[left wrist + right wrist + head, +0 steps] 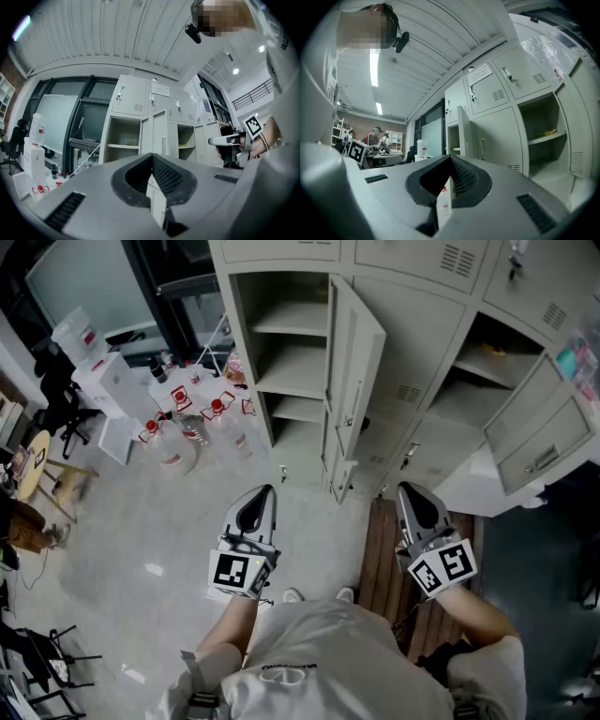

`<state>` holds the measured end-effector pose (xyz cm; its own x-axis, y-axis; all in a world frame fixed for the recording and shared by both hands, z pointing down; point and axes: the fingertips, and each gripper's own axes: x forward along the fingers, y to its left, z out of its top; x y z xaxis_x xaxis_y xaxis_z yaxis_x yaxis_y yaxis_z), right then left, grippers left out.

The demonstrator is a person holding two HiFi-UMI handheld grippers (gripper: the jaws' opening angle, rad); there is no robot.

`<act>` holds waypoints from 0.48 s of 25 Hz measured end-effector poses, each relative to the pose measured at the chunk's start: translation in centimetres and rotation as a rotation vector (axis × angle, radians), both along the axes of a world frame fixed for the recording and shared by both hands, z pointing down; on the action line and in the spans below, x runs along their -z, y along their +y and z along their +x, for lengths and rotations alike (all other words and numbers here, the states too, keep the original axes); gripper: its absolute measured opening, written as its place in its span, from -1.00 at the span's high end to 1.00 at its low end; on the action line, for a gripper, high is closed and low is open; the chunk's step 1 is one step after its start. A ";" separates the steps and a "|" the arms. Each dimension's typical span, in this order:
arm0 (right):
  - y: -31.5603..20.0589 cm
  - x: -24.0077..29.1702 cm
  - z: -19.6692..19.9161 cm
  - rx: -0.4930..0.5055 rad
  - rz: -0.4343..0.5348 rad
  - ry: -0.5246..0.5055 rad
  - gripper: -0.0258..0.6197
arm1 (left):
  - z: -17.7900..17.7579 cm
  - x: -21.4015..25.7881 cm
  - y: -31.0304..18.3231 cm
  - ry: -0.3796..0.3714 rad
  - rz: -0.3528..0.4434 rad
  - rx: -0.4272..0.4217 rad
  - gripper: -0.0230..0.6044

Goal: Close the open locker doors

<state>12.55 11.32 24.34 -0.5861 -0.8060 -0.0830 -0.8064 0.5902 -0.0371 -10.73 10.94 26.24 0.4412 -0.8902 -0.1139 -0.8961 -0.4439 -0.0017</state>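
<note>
Haven't really started: the middle locker door [354, 362] and the right locker door [544, 432] both hang wide open, so both are left. My left gripper [255, 510] and right gripper [417, 507] are closed and empty, well short of the lockers [412, 329].

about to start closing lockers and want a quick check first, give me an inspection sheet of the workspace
surface: grey floor; wooden slat mat on the right
job's things: left locker door swung wide open; right locker door also open
clutter: bottles with red labels and white boxes on the floor at left
grippers: left gripper and right gripper both shut, empty, touching nothing
cables: nothing seen
surroundings: office chair at far left; people in the background
</note>
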 end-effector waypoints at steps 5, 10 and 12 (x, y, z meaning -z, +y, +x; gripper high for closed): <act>0.0 0.2 -1.6 0.003 0.004 -0.010 0.89 | -1.4 -0.3 -0.2 0.022 -0.009 -0.015 0.93; -0.1 0.4 -2.9 -0.029 0.003 -0.036 0.89 | -2.2 -0.9 -0.5 0.033 -0.014 -0.070 0.93; -0.2 0.4 -3.4 -0.037 0.003 -0.034 0.88 | -2.3 -1.0 -0.6 0.043 -0.013 -0.102 0.93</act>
